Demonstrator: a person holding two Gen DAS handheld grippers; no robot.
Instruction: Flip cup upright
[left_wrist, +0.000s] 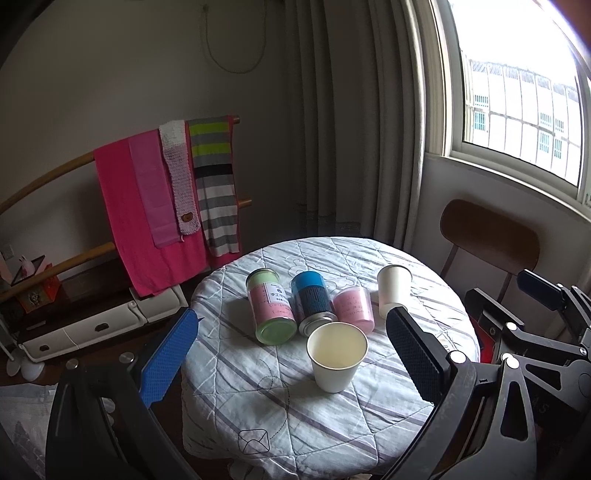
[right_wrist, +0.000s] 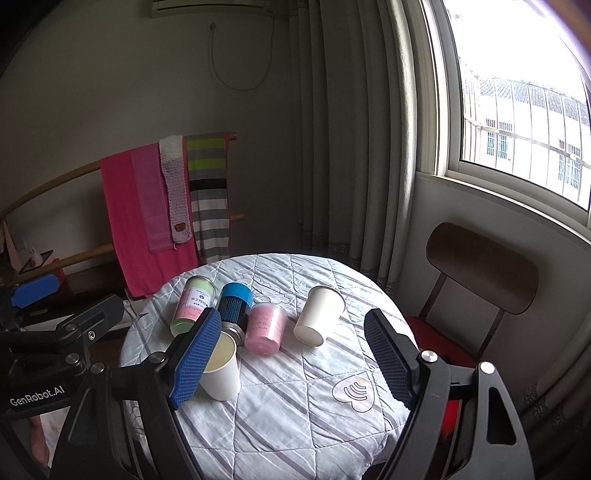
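Note:
A white paper cup (left_wrist: 337, 357) stands upright, mouth up, near the front of the round table (left_wrist: 295, 413); it also shows in the right wrist view (right_wrist: 221, 371), partly behind a blue finger pad (right_wrist: 195, 358). A second white paper cup (left_wrist: 393, 291) stands mouth down at the back right; it also shows in the right wrist view (right_wrist: 320, 315). My left gripper (left_wrist: 291, 350) is open and empty, above the upright cup. My right gripper (right_wrist: 291, 354) is open and empty, in front of the mouth-down cup.
Three jars lie on their sides behind the upright cup: green-pink (left_wrist: 272, 305), blue-black (left_wrist: 313, 301), pink (left_wrist: 354, 308). A wooden chair (right_wrist: 480, 269) stands to the right, under the window. A rack with pink and striped towels (left_wrist: 162, 195) stands left of the table.

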